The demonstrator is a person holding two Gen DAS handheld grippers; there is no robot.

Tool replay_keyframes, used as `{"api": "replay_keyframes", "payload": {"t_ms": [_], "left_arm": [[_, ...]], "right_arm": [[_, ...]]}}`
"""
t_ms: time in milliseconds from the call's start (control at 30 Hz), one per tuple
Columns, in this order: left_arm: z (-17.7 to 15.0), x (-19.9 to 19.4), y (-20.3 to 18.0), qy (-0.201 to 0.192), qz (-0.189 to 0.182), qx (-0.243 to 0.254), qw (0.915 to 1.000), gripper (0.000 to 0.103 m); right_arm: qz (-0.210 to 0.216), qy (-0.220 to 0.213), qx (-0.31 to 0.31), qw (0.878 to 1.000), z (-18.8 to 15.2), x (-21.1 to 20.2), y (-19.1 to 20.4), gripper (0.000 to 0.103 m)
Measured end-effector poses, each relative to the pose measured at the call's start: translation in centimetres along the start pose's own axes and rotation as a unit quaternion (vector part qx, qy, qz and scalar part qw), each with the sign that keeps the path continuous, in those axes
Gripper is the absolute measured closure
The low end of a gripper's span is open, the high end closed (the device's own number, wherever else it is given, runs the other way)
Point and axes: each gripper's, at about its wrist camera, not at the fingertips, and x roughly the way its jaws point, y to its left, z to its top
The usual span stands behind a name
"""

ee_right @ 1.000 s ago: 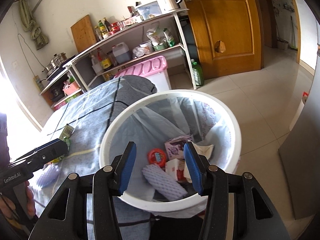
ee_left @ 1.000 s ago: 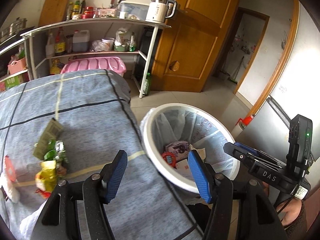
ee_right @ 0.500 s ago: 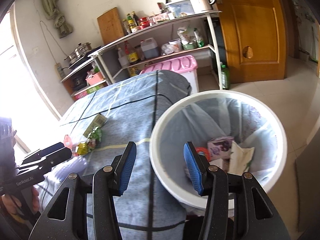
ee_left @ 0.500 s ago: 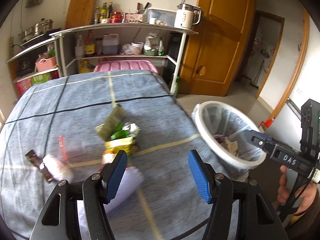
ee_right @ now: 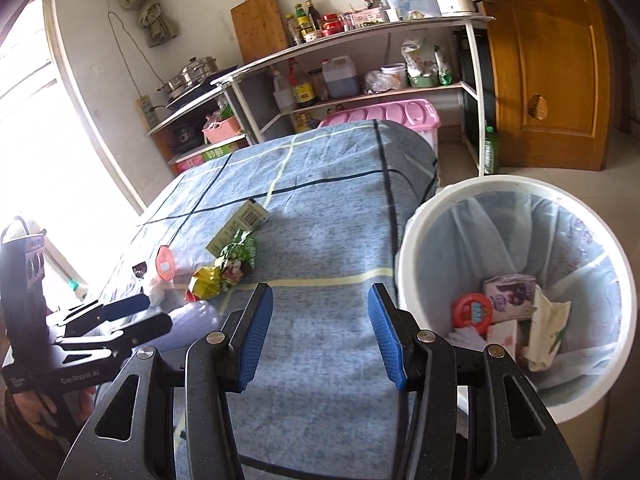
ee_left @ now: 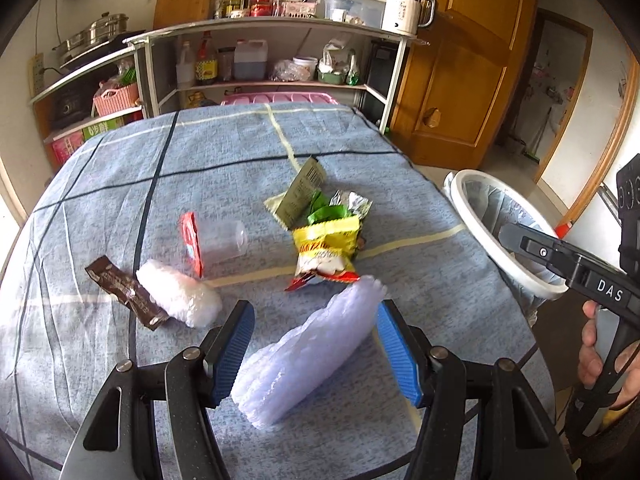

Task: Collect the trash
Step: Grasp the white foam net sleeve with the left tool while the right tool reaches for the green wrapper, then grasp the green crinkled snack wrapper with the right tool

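On the blue checked tablecloth lies a pale lilac foam sheet, right between the blue pads of my left gripper. The pads stand apart from it, so the gripper is open. Beyond it lie a yellow snack wrapper, a green foil wrapper, an olive sachet, a clear cup with a red lid, a white foam net and a brown wrapper. My right gripper hangs open and empty over the table's right edge, beside the white lined bin.
The bin holds a red round piece, a purple carton and white paper. Behind the table stand a shelf rack with bottles and a kettle, a pink storage box and a wooden door. A hand holds the right gripper's handle.
The left view swung from the bin to the table, and the lilac foam sheet now lies between its fingers. The right gripper slid left from over the bin to the table's edge.
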Motion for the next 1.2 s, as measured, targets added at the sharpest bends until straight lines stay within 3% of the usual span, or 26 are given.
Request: {"api": "replay_keyframes", "payload": {"t_ms": [167,400,700,1067,1200], "left_arm": [[-0.9,1.4,0.2,0.018,-0.030,-0.004,0.9994,0.040],[-1.5,1.9,0.4,0.018,-0.031,-0.009,0.9993,0.040],[-2.0,1.2,1.7,0.008,-0.040,-0.032,0.9986,0.062],[-2.6,0.5,4.5,-0.011,-0.036,-0.110,0.9932,0.067],[-2.9,0.6,4.8,-0.008,-0.043,-0.117,0.9922,0.067]], "right_arm": [[0.005,0.013,-0.002,1.000,0.4,1.7,1.0,0.052],[0.012,0.029,-0.013,0.999,1.0,3.9,2.7,0.052],[0.032,0.044,-0.022,0.998,2.3,6.0,4.1,0.052],[0.050,0.070,-0.047,0.995,2.5,9.0,5.8,0.052],[0.053,0.080,-0.050,0.994,2.4,9.9,6.5,0.052]]}}
